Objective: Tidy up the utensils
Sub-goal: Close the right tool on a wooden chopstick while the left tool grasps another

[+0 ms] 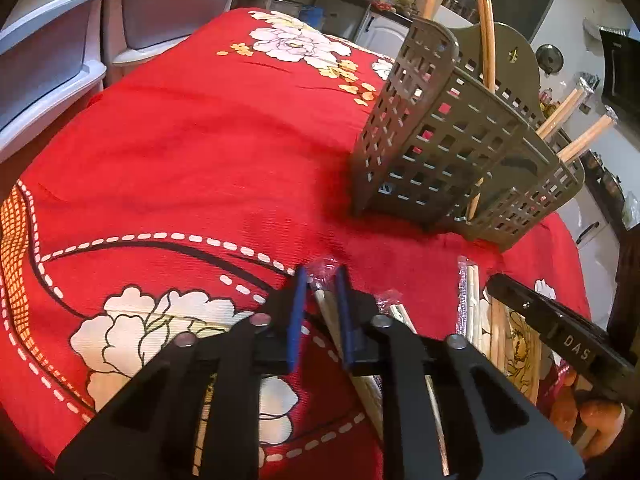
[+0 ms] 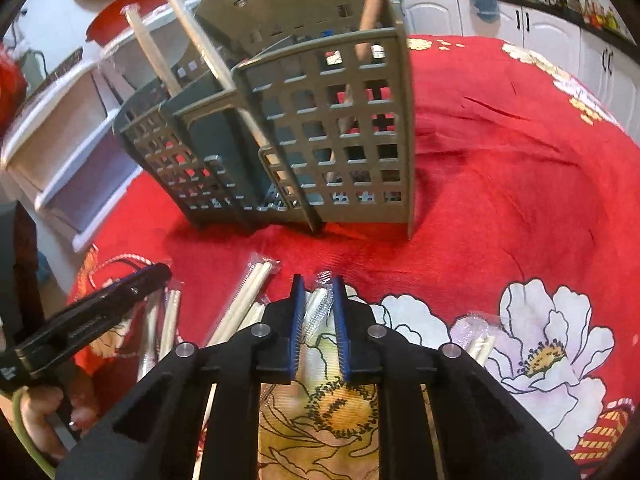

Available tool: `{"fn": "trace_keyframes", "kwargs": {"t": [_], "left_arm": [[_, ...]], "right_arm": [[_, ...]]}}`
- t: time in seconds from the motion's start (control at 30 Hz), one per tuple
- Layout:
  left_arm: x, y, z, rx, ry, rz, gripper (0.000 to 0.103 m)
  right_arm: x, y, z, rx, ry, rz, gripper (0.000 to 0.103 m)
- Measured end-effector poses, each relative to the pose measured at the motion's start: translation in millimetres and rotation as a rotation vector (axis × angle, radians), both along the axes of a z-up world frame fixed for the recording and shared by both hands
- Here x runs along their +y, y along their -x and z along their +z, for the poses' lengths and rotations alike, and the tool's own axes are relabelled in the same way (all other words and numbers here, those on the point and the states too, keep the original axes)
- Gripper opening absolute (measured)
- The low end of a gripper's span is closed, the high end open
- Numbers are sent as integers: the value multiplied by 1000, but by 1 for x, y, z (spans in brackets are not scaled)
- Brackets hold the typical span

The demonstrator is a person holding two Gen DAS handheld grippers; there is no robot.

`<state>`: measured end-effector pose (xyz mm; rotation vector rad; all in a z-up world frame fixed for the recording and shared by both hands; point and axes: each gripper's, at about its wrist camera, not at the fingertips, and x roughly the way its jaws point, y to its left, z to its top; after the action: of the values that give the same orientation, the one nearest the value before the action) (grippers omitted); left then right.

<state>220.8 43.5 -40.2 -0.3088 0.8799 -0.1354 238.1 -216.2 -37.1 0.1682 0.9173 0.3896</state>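
Note:
A grey-green slotted utensil holder [image 1: 452, 148] stands on the red flowered cloth; it also shows in the right wrist view [image 2: 304, 128]. Several wrapped chopstick pairs [image 1: 486, 36] stand in it. My left gripper [image 1: 322, 280] is shut on a plastic-wrapped chopstick pair [image 1: 325, 300] low over the cloth. My right gripper [image 2: 318, 286] is shut on another wrapped chopstick pair [image 2: 318, 308]. More wrapped pairs [image 2: 244, 300] lie on the cloth in front of the holder. The right gripper shows in the left wrist view [image 1: 560, 332], the left gripper in the right wrist view [image 2: 100, 312].
White plastic drawer units [image 1: 52, 52] stand beyond the cloth's left edge. Kitchen cabinets [image 2: 540, 32] and cluttered counters line the background. A lone wrapped pair [image 2: 478, 342] lies right of my right gripper. The cloth [image 1: 208, 152] left of the holder is bare.

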Motion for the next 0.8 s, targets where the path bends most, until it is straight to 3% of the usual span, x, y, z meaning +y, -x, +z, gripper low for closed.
{"fn": "trace_keyframes", "kwargs": {"t": [0.43, 0.8], "left_arm": [[14, 15, 13, -48, 67, 23, 2], [22, 31, 53, -165, 48, 60, 2]], "right_arm": [[-16, 12, 26, -70, -67, -17, 9], [-29, 27, 66, -206, -76, -29, 9]]}}
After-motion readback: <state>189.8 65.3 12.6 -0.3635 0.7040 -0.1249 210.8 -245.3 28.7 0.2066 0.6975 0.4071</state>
